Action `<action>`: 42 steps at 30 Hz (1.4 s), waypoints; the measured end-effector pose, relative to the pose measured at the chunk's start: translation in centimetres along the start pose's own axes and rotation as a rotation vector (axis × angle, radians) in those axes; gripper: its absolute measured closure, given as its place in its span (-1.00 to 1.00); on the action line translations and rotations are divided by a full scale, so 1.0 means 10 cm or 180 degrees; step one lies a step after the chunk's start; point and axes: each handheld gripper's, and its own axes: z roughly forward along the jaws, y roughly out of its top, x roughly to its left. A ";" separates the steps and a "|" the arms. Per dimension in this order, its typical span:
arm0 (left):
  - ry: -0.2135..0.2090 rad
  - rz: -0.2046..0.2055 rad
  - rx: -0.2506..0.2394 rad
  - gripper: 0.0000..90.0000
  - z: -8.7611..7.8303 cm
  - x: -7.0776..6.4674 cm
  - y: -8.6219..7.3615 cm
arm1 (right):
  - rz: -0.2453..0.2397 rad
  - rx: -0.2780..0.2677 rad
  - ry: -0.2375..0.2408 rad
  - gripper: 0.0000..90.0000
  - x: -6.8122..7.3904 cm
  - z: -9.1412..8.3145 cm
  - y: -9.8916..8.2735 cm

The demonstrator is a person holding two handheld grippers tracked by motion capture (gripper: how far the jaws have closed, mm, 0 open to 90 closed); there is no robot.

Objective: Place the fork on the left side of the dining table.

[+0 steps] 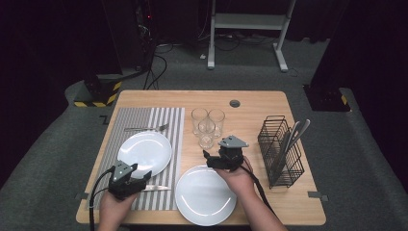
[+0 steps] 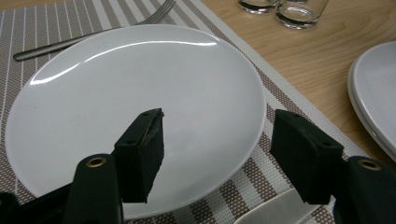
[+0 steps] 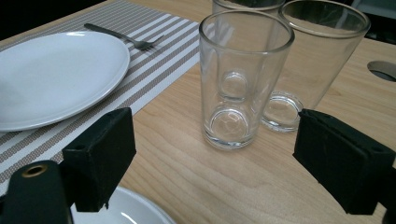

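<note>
Both grippers sitting wide open over the table setting, gripping nothing.
High view: left gripper (image 1: 144,177) hovering by the knife (image 1: 156,187) on the placemat (image 1: 168,125); right gripper (image 1: 208,158) aiming at the nearest glass (image 1: 206,133). Left gripper view: jaws gaping over the plate (image 2: 135,93), knife tip below. Right gripper view: jaws spread, glass (image 3: 240,79) standing ahead, untouched.
</note>
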 end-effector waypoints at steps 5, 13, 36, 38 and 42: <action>-0.0017 -0.0028 -0.0021 -0.23 -0.01 0.01 0.00 | -0.0014 0.0021 -0.0023 -0.72 0.02 0.04 0.04; -0.0012 -0.0038 -0.0048 -0.23 -0.02 0.02 0.00 | 0.0005 -0.0028 -0.0048 -0.72 0.03 0.07 0.12; -0.0048 -0.0102 -0.0080 -0.23 -0.03 0.06 0.02 | 0.0068 0.0005 -0.0115 -0.72 -0.01 0.29 0.18; -0.0052 -0.0105 -0.0082 -0.23 -0.03 0.06 0.02 | 0.0073 0.0003 -0.0127 -0.72 -0.01 0.31 0.20; -0.0063 -0.0108 -0.0082 -0.22 -0.03 0.06 0.02 | 0.0110 0.0013 -0.0145 -0.72 -0.05 0.36 0.20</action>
